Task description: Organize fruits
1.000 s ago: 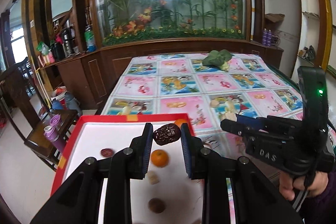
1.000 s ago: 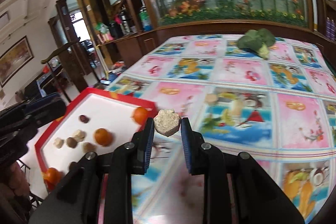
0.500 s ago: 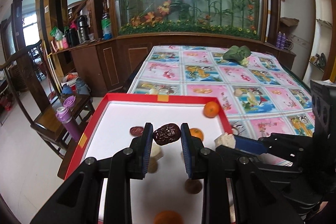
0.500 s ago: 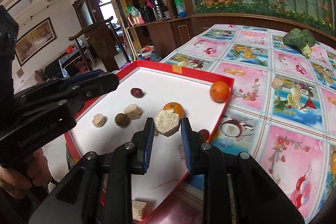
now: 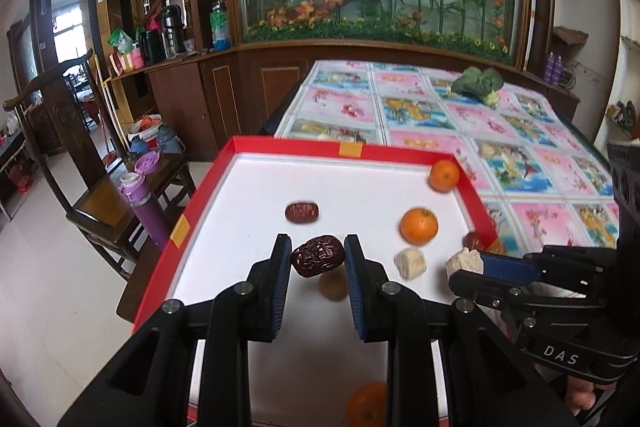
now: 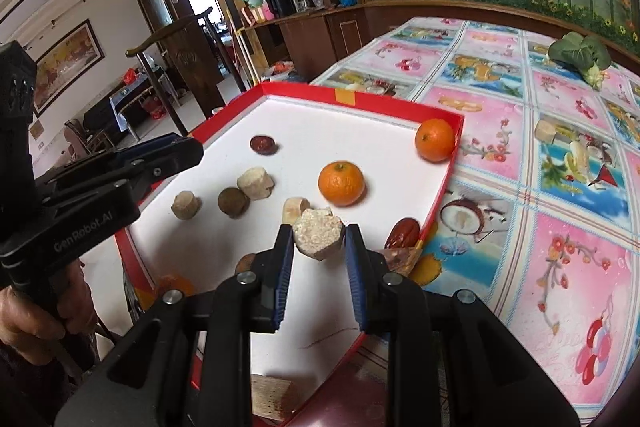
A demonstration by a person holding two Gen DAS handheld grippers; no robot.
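Observation:
A red-rimmed tray [image 5: 352, 149] [image 6: 344, 95] with a white floor lies at the table's near left corner. My left gripper [image 5: 318, 259] is shut on a wrinkled dark red date [image 5: 318, 257] above the tray's middle. My right gripper [image 6: 319, 241] is shut on a pale beige crumbly chunk [image 6: 318, 233] [image 5: 464, 261] over the tray's right part. In the tray lie two oranges [image 6: 341, 183] [image 6: 435, 140], a loose date [image 6: 263, 145], a brown round fruit [image 6: 233, 202] and several beige chunks [image 6: 255, 183]. Another date [image 6: 405, 231] rests by the right rim.
A green leafy vegetable [image 6: 580, 55] lies far back on the patterned tablecloth [image 6: 560, 163]. A wooden chair with a purple bottle [image 5: 142, 205] stands left of the table. A hand [image 6: 36, 315] holds the left gripper's handle. A beige block [image 6: 272, 401] sits at the tray's near edge.
Both grippers have swung left and down from over the tablecloth to above the tray, each keeping its piece. The tray's contents now sit closer under the fingers.

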